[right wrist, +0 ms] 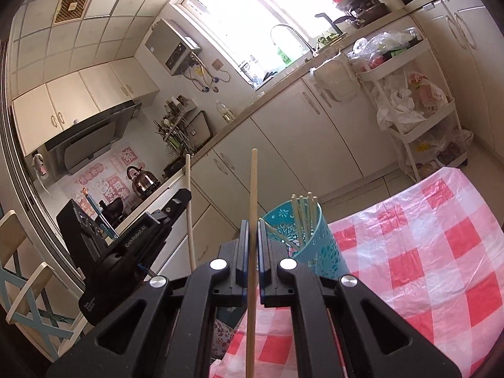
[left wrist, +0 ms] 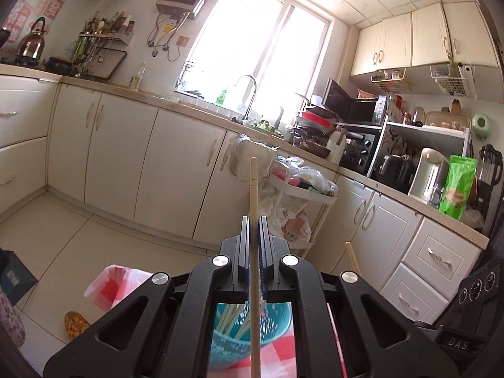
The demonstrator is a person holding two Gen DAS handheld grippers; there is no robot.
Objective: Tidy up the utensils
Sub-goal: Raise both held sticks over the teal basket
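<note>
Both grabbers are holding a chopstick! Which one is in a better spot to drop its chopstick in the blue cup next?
Probably the left gripper. Its chopstick is clamped, with the blue cup showing right beneath it. The right gripper also clamps a chopstick, but from there the cup stands ahead and off to the side.

Checked tablecloth (right wrist: 425, 252) covers table; teal holder (right wrist: 318, 245) stands there.

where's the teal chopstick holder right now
In the right wrist view the teal chopstick holder stands on the checked tablecloth, just right of the right gripper.
</note>
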